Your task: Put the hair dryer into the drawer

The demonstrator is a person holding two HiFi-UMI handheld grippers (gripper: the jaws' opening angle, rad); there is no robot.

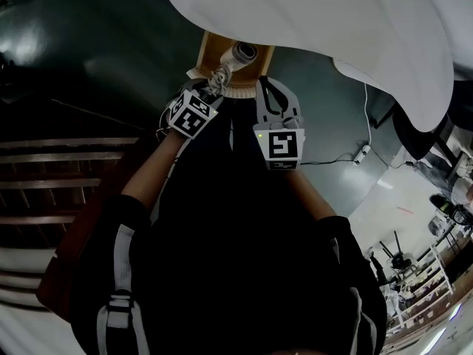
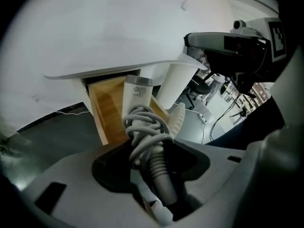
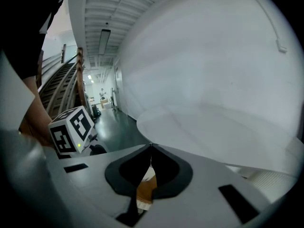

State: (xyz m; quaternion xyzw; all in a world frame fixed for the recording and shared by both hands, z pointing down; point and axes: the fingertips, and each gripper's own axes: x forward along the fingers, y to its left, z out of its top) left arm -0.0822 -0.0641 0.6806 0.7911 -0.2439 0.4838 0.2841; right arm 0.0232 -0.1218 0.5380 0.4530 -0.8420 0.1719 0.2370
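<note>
Currently: left tool (image 1: 209, 89) closed partway on the hair dryer (image 1: 238, 53), gripping handle and bundled cord. Dryer nose hangs at 12 o'clock, at the mouth of the open wooden drawer (image 1: 210, 48) under the white tabletop (image 1: 310, 13). Best approach: lower steeply, clear the tabletop lip, tuck the cord in before release. Right tool (image 1: 275, 89), at 3 o'clock, jaws together, empty.

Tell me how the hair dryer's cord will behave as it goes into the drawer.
The cord looks floppy. Its loops sit loosely round the hair dryer, so one may slip off or snag on the drawer wall. The ribbed sleeve at its end is probably stiffer and would likely spring back if bent.
</note>
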